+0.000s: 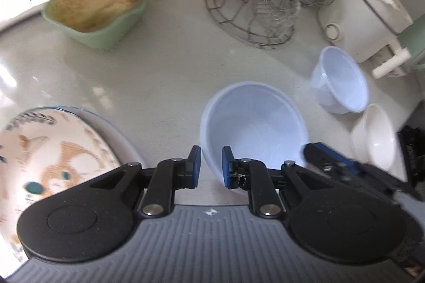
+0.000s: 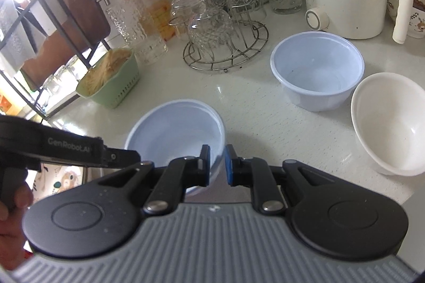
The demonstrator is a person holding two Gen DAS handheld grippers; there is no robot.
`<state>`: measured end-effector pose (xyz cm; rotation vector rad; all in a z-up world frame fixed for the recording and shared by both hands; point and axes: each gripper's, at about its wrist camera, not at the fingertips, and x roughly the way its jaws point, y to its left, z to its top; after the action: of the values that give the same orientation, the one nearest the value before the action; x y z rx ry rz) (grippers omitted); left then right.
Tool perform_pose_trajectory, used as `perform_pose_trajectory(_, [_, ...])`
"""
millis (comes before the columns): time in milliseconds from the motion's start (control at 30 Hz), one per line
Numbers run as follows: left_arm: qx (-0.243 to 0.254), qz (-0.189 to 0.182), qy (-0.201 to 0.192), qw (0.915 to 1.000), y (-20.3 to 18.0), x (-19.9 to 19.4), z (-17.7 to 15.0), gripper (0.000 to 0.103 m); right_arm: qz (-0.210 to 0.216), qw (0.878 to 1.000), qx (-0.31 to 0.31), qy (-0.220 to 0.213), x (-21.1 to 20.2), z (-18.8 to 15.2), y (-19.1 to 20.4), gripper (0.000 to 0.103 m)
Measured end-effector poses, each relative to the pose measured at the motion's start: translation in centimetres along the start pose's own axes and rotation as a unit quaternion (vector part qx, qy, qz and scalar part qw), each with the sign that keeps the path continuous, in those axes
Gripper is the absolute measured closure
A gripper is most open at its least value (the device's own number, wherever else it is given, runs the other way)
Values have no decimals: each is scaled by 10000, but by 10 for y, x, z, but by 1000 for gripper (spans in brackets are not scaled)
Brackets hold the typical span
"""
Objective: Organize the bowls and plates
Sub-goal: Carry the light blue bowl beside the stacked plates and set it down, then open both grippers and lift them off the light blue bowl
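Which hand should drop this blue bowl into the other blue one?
Probably the right. The right hand-held gripper pinches the shallow blue bowl on the rim facing the deeper blue bowl; the left hand-held gripper holds the far rim.

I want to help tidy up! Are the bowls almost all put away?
Not yet. Both grippers, left and right, are pinching the rim of one pale blue bowl. Another blue bowl and a white bowl stand loose on the counter; nothing looks stacked. The cat plate lies alone.
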<state>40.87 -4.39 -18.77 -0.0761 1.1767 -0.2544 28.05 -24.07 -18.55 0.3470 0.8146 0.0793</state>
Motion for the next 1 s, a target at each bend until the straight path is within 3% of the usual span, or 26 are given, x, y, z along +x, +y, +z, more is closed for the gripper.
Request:
perform_pose_trajectory(133, [-20, 19, -84, 10000, 9, -9, 2, 77, 60, 9998, 189, -33, -7, 0, -3, 87])
perform_pose_trajectory(233, [-57, 16, -272, 9996, 14, -23, 3, 74, -162, 9996, 185, -136, -16, 2, 0, 85])
perform_pose_trajectory(367, [-50, 155, -534, 9984, 17, -51, 6, 63, -334, 9985, 226, -379, -38, 9, 3, 67])
perform_pose_trajectory(700, [169, -55, -1359, 9906, 18, -132, -3, 47, -347, 9955, 121, -875, -96, 29, 34, 67])
perform_pose_trajectory(1000, [383, -368, -1551, 9865, 34, -178, -29, 41, -430, 9922, 62, -1172, -139, 28, 81, 67])
